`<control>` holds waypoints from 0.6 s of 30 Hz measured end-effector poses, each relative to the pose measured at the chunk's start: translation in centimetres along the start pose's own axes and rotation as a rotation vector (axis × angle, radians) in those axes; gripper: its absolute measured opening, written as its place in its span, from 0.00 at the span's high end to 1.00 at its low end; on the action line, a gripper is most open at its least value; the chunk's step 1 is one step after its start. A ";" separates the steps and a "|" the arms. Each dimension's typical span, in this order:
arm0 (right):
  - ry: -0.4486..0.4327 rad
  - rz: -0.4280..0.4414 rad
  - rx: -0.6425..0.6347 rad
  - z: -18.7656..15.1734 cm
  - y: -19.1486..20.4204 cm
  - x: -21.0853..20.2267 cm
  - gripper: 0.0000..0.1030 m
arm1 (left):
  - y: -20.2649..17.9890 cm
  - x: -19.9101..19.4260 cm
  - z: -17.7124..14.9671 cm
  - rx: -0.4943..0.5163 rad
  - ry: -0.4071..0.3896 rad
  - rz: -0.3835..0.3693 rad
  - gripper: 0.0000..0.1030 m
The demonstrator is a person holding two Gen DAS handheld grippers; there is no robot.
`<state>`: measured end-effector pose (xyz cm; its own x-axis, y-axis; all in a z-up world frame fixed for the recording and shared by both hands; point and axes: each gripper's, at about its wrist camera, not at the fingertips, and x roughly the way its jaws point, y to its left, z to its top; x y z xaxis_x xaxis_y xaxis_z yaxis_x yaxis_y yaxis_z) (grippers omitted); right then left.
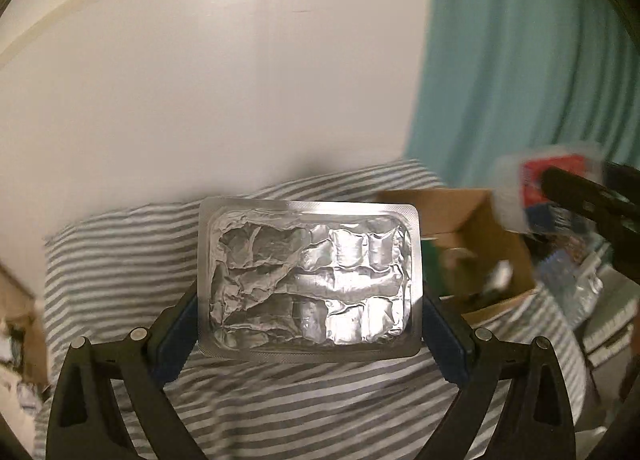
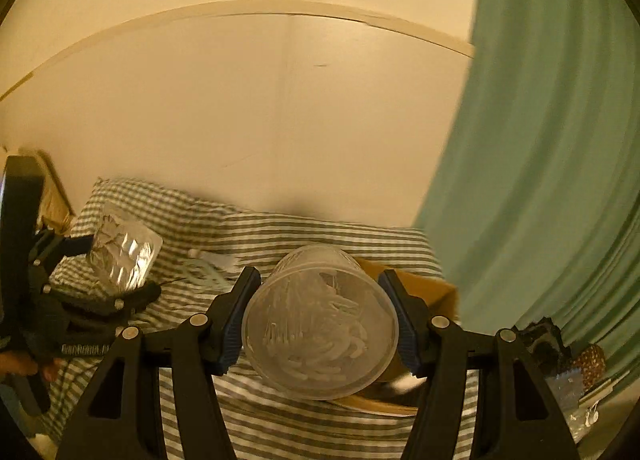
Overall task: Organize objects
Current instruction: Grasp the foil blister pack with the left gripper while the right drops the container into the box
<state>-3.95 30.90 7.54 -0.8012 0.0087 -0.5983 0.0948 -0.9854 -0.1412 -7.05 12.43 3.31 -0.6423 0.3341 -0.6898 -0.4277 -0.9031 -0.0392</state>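
Both wrist cams close over striped bedding (image 1: 280, 400), facing wall (image 1: 200, 99); share curtain (image 2: 540, 179).

the right gripper (image 2: 320, 324) clamps a clear round plastic container (image 2: 320, 330) between its two blue-padded fingers (image 2: 234, 324), the tub's flat end facing the camera and pale curled pieces showing through it. under it lies a green-and-white striped bedsheet (image 2: 280, 236). just behind the tub, to the right, is a cardboard box (image 2: 432, 292). at far left the left gripper (image 2: 116, 260) holds a crumpled silver foil blister pack (image 2: 124, 256) above the sheet. a teal curtain (image 2: 552, 179) hangs on the right, against a cream wall (image 2: 240, 107).
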 end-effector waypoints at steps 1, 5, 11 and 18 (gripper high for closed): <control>0.001 -0.012 0.018 -0.1 -1.3 0.3 0.41 | -1.4 0.6 0.4 0.015 0.001 -0.022 0.04; 0.028 -0.044 0.098 -0.8 -5.8 3.0 0.41 | -6.2 4.3 1.4 0.069 0.020 -0.087 0.04; 0.061 -0.032 0.207 -2.3 -10.5 7.7 0.41 | -9.8 10.0 2.6 0.099 0.032 -0.135 0.03; 0.059 0.019 0.292 -4.6 -13.4 9.6 0.28 | -11.5 13.0 3.2 0.119 0.032 -0.121 0.00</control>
<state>-10.16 44.97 0.03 -0.7646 -0.0088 -0.6445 -0.0717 -0.9925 0.0985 -12.53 28.07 -2.90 -0.5620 0.4283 -0.7076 -0.5743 -0.8177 -0.0389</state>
